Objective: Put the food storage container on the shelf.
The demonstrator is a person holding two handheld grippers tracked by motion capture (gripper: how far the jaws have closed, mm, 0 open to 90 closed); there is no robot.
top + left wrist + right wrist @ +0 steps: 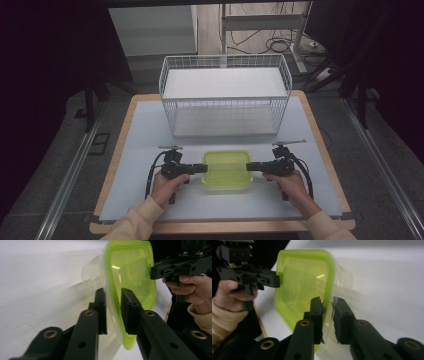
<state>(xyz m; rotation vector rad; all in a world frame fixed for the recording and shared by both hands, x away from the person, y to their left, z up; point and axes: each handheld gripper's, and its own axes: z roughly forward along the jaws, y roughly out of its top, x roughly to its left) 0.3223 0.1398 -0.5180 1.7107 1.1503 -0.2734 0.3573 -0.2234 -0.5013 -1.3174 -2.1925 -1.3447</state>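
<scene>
A clear plastic container with a lime-green lid (226,170) is near the front of the table, between my two grippers. My left gripper (204,168) is shut on its left rim, and my right gripper (248,166) is shut on its right rim. In the left gripper view the jaws (113,297) straddle the green lid edge of the container (130,272), with the right gripper (153,273) at the far side. In the right gripper view the jaws (328,303) pinch the container (302,282) at its rim, opposite the left gripper (277,281). I cannot tell whether the container rests on the table.
A white wire basket (225,95) with a white floor stands at the back middle of the table, its open side facing me. A white mat (145,145) covers the wooden tabletop. Bare mat lies to either side of the container and between it and the basket.
</scene>
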